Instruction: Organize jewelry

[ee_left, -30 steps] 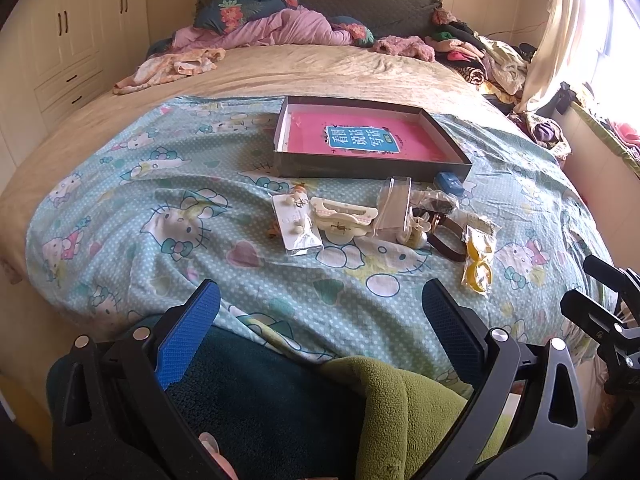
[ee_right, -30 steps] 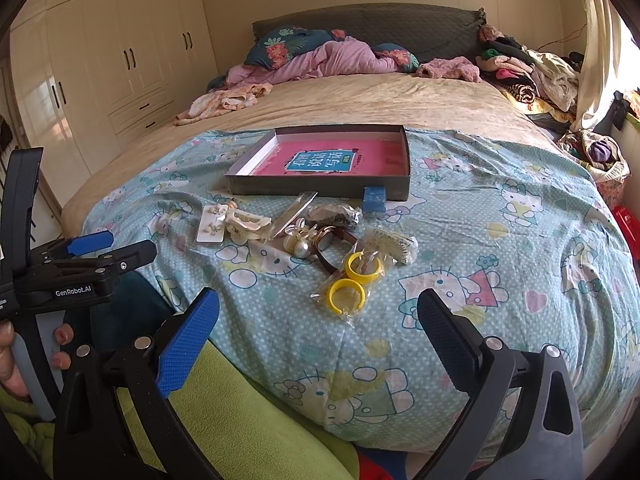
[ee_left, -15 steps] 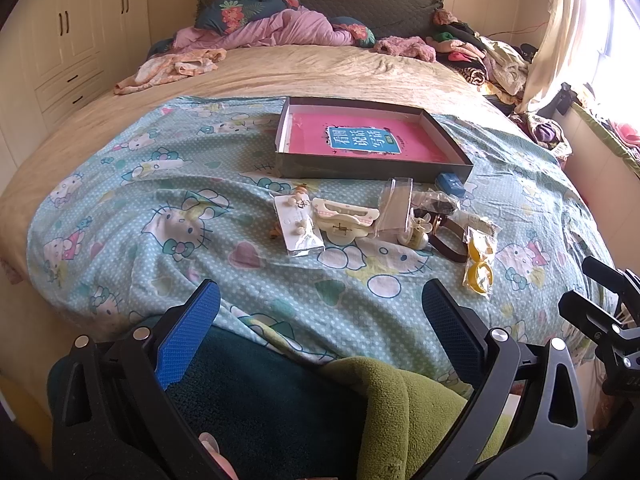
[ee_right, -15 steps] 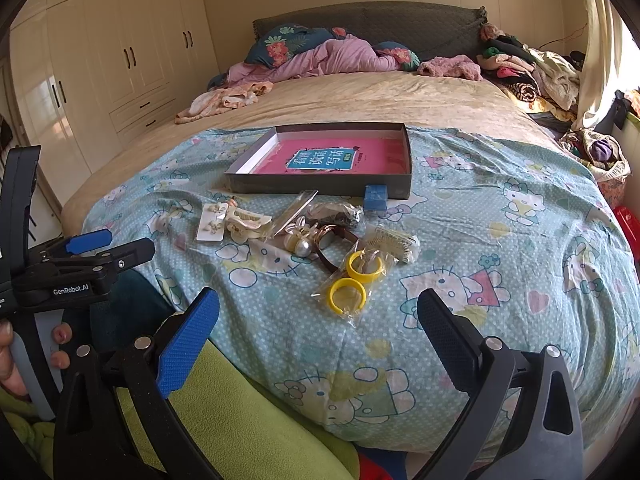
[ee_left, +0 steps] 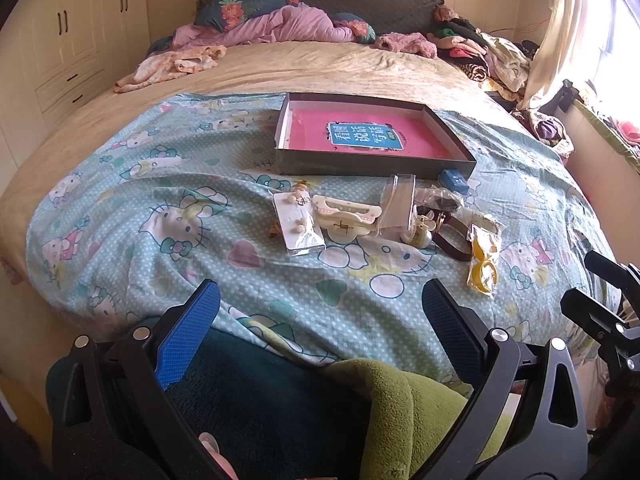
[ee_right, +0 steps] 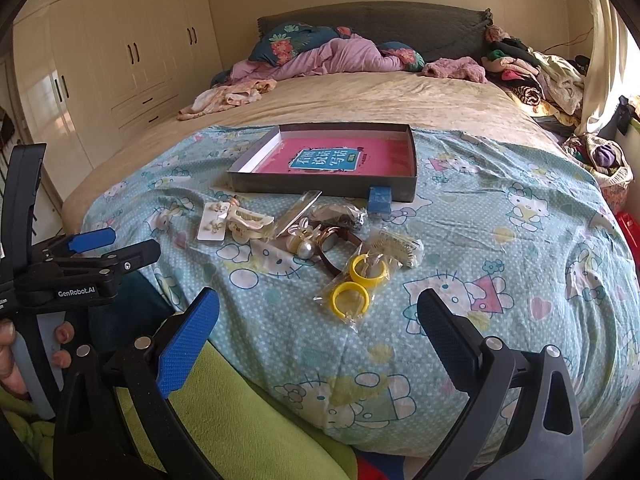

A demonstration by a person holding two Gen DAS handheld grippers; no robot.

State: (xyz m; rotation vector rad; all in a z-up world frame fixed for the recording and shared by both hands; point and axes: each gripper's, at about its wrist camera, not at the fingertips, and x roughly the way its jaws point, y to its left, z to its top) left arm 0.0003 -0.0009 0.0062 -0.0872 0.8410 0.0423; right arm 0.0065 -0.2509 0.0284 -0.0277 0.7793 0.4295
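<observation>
A shallow dark box (ee_left: 362,168) (ee_right: 324,193) with a pink bottom lies on the Hello Kitty sheet. In front of it lies a heap of jewelry: an earring card (ee_left: 298,226) (ee_right: 211,223), a cream hair clip (ee_left: 346,216) (ee_right: 249,221), a clear bag (ee_left: 396,206), a brown strap (ee_left: 450,242) (ee_right: 332,254), bagged yellow rings (ee_left: 484,262) (ee_right: 358,284) and a small blue box (ee_left: 453,181) (ee_right: 379,199). My left gripper (ee_left: 318,316) and right gripper (ee_right: 316,322) are both open and empty, held short of the heap near the bed's front edge.
Piled bedding and pillows (ee_left: 280,20) lie at the headboard, clothes (ee_left: 484,54) at the back right. White wardrobes (ee_right: 120,64) stand on the left. Green and dark fleece (ee_left: 320,408) sits under the grippers. The left gripper's body (ee_right: 80,268) shows in the right wrist view.
Both views have shifted very slightly; the grippers stay open and nothing on the bed has moved.
</observation>
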